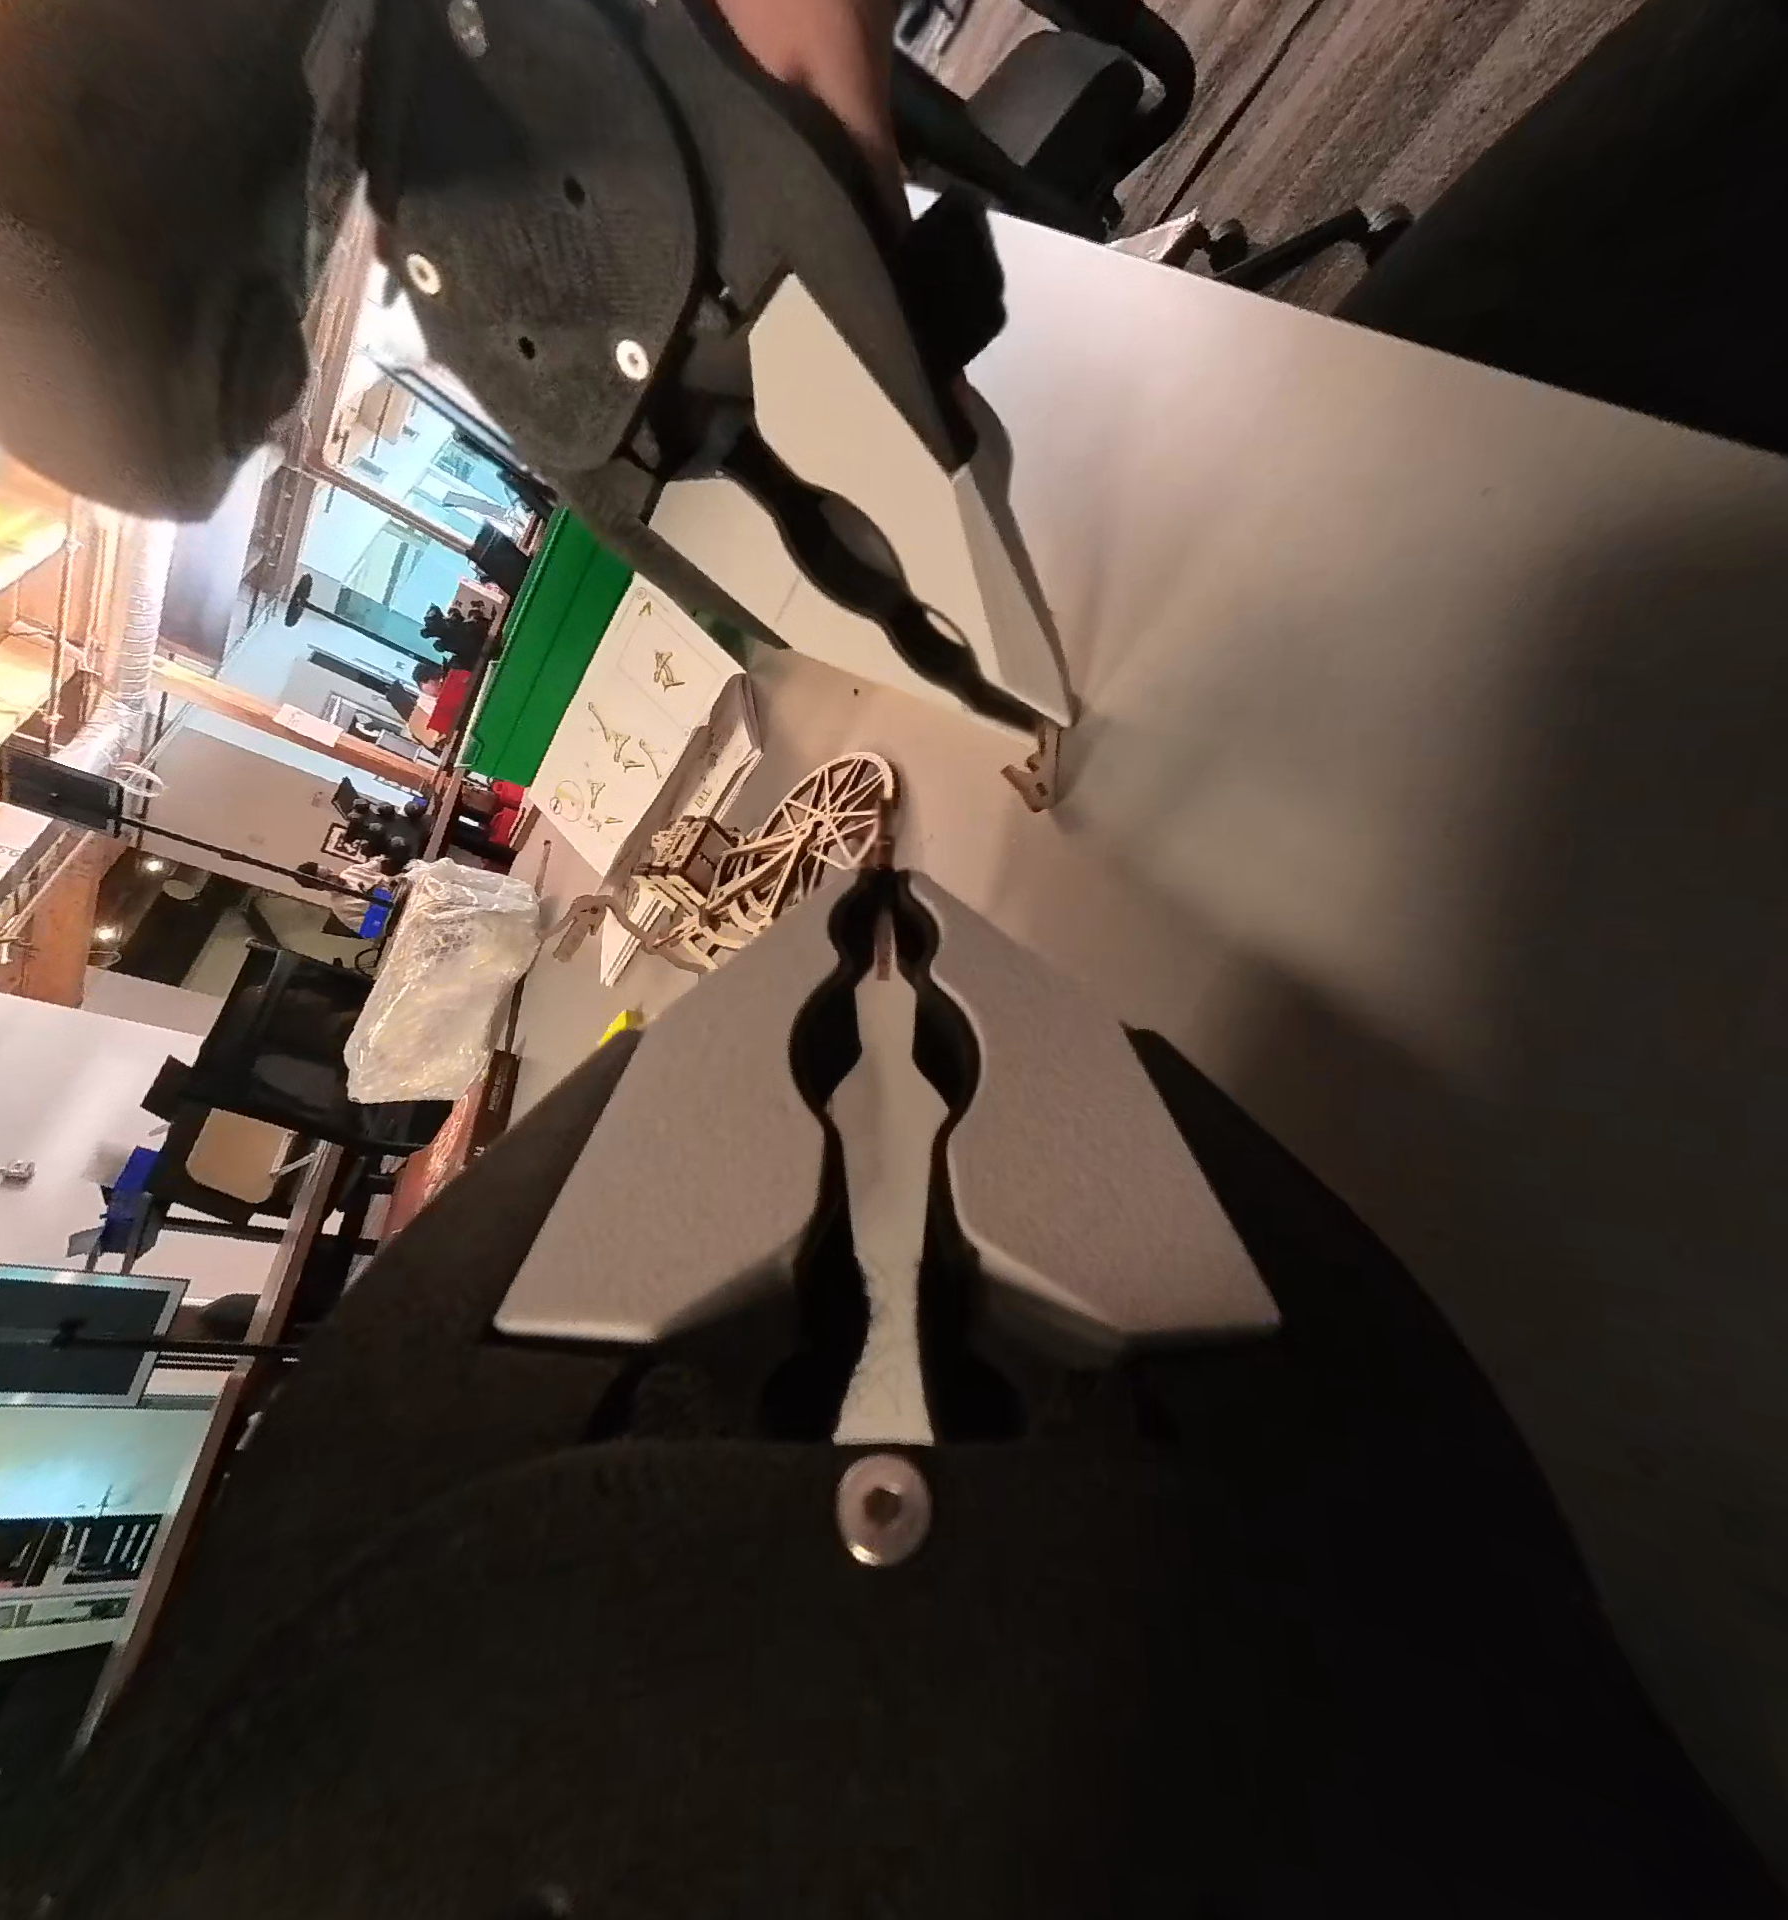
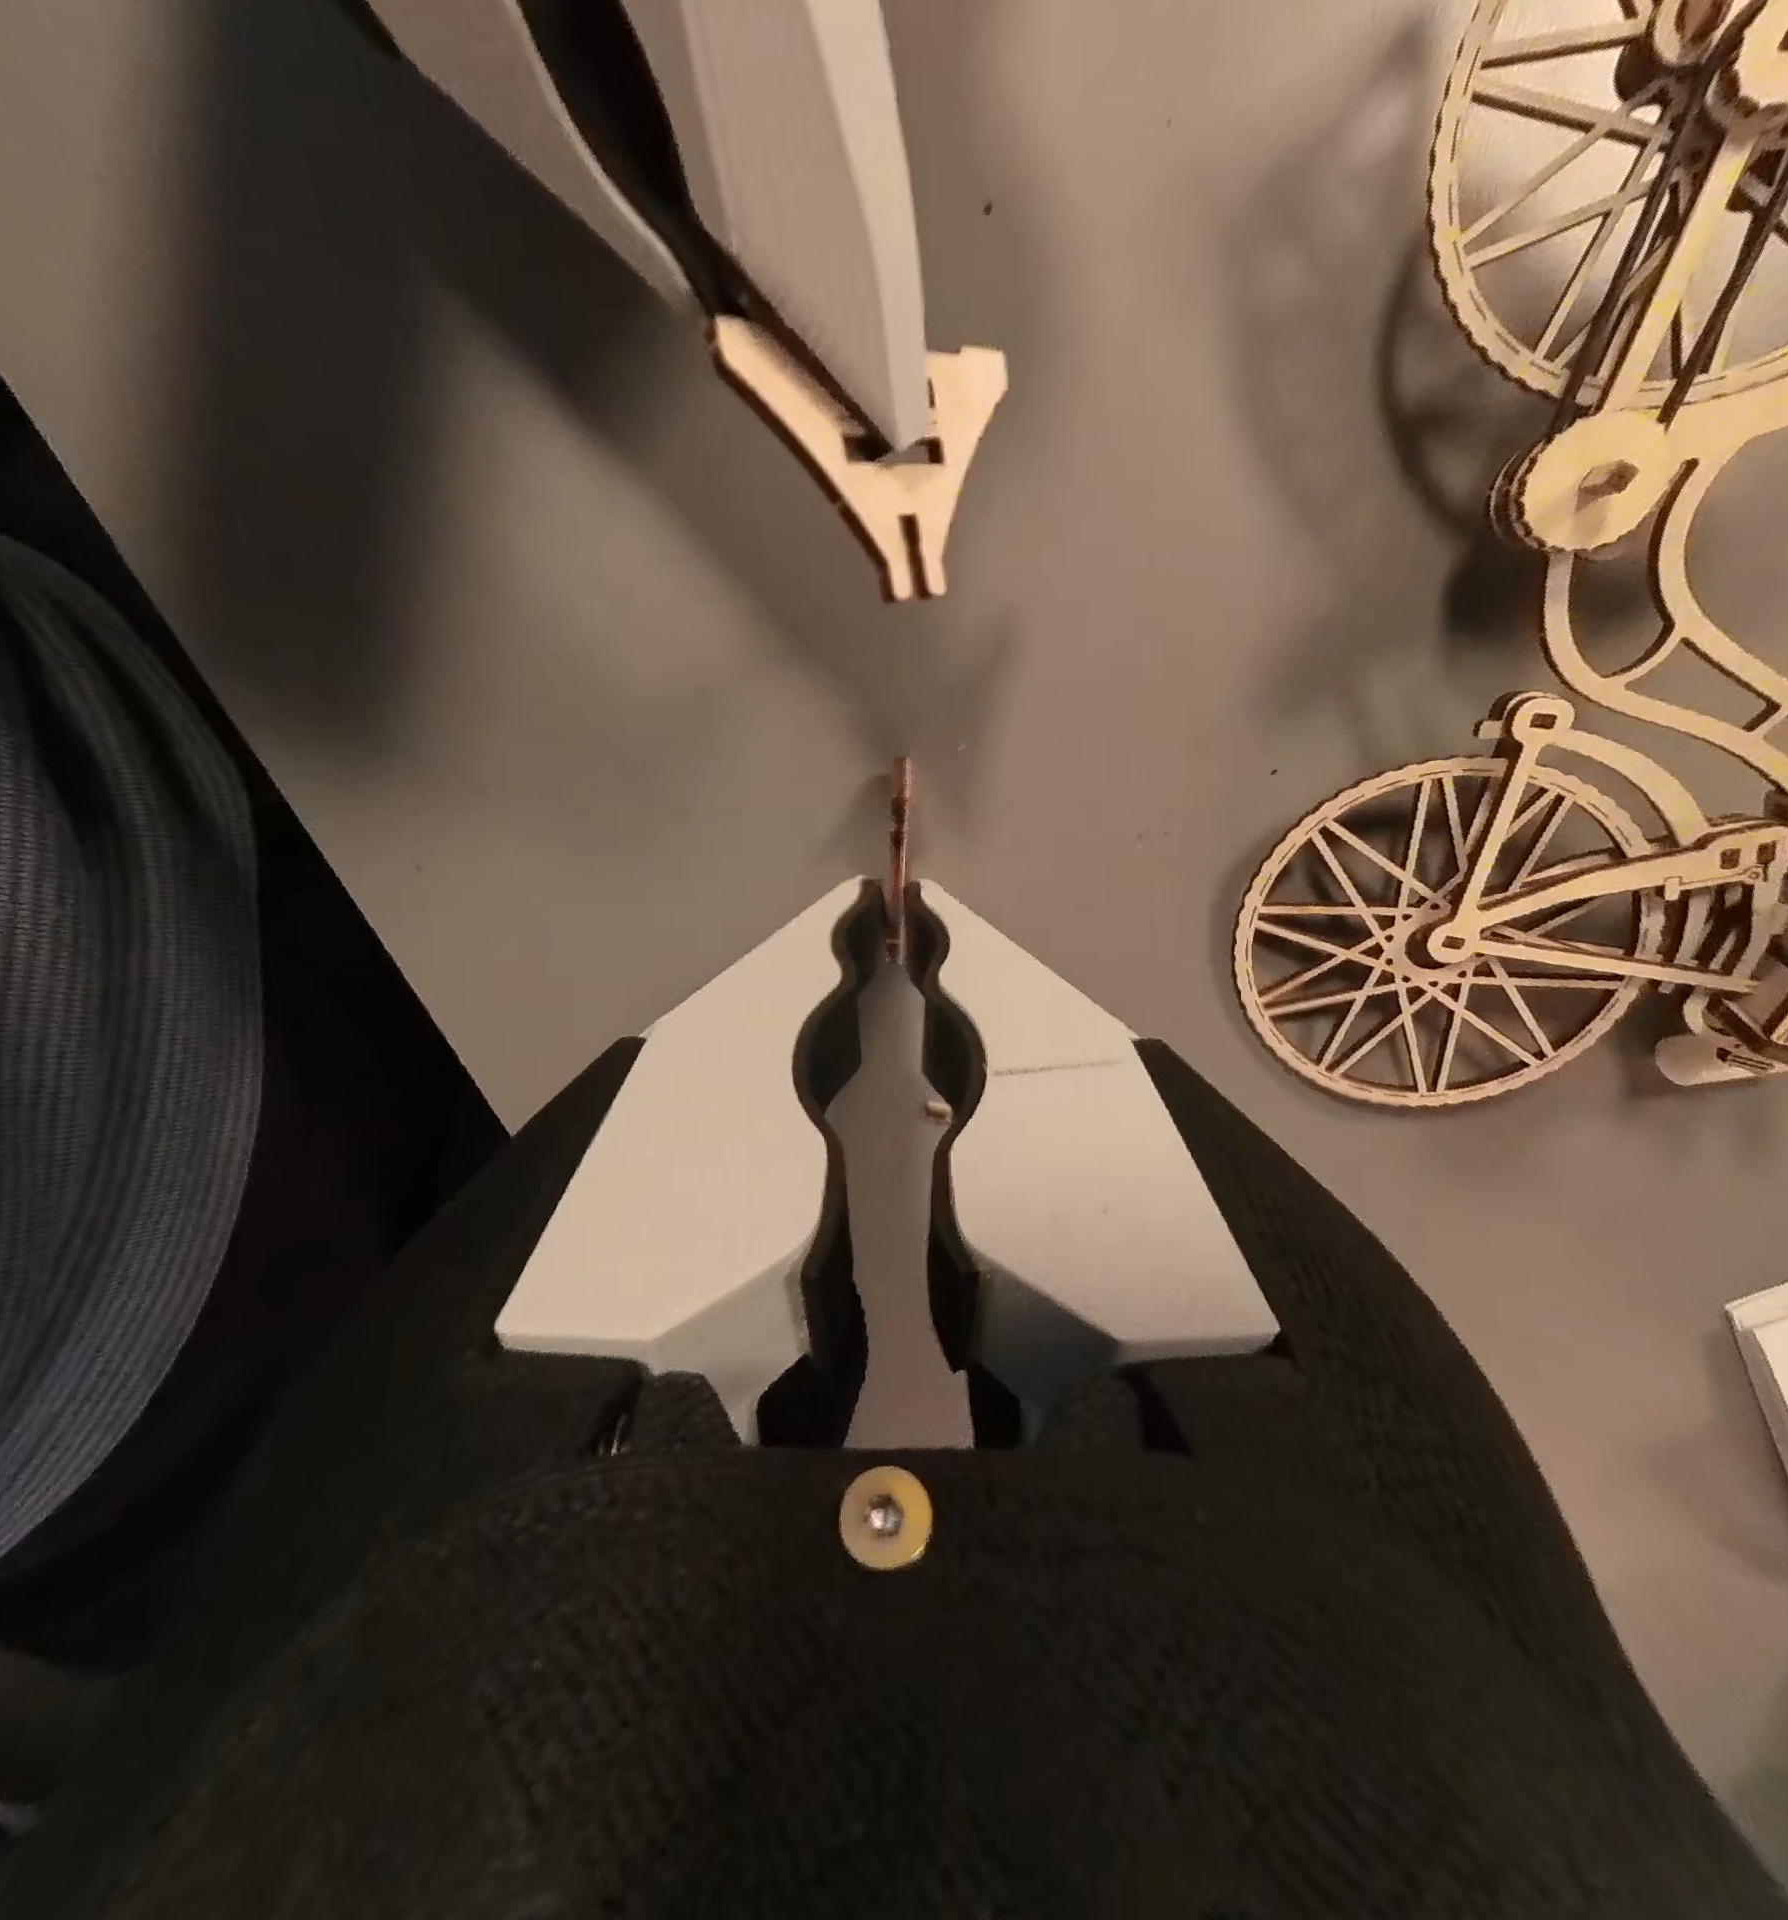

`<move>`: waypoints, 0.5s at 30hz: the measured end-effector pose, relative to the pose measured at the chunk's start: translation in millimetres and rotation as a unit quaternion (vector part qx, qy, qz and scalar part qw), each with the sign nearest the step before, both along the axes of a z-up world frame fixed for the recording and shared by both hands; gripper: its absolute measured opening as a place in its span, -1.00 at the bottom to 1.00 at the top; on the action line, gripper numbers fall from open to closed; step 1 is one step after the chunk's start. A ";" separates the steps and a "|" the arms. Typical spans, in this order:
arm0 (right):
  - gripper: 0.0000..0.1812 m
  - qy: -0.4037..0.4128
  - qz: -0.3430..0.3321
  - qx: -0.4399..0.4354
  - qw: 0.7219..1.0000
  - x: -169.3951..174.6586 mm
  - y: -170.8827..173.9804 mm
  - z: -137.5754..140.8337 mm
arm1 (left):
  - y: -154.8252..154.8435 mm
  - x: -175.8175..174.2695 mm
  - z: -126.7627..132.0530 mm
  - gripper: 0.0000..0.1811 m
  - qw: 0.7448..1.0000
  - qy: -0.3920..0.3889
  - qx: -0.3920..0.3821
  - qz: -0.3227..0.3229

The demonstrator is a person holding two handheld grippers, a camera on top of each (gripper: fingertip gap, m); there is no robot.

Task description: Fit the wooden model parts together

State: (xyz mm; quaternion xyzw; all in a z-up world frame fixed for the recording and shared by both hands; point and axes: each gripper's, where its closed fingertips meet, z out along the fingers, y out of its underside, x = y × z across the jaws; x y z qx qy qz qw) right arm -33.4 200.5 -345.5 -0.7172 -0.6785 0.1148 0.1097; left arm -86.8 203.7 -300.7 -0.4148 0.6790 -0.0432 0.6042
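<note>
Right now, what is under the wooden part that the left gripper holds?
Only bare grey table shows under the forked wooden part in the left gripper. Its upper portion is covered by the fingers.

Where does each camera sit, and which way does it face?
Left wrist view: on the left claw, tilted, looking across the table toward the right claw; own fingers show.
Right wrist view: on the right claw, looking down at the table; own fingers and ribbed clothing show.
Shared: left claw shut on forked part, right claw on small part, bicycle model beside.
</note>
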 end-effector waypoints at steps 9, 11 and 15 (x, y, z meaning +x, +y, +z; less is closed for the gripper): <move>-0.90 0.031 -0.005 0.005 0.999 -6.9 3.2 2.5 | 1.8 0.3 0.6 -0.99 1.000 -0.004 -0.007 0.002; -0.91 0.046 -0.004 -0.001 0.999 -10.5 2.1 4.9 | 1.8 0.5 0.7 -0.99 1.000 -0.004 -0.007 0.001; -0.97 0.050 -0.002 -0.008 0.999 -11.8 1.4 2.2 | 1.8 1.1 0.1 -0.99 1.000 -0.002 -0.007 0.001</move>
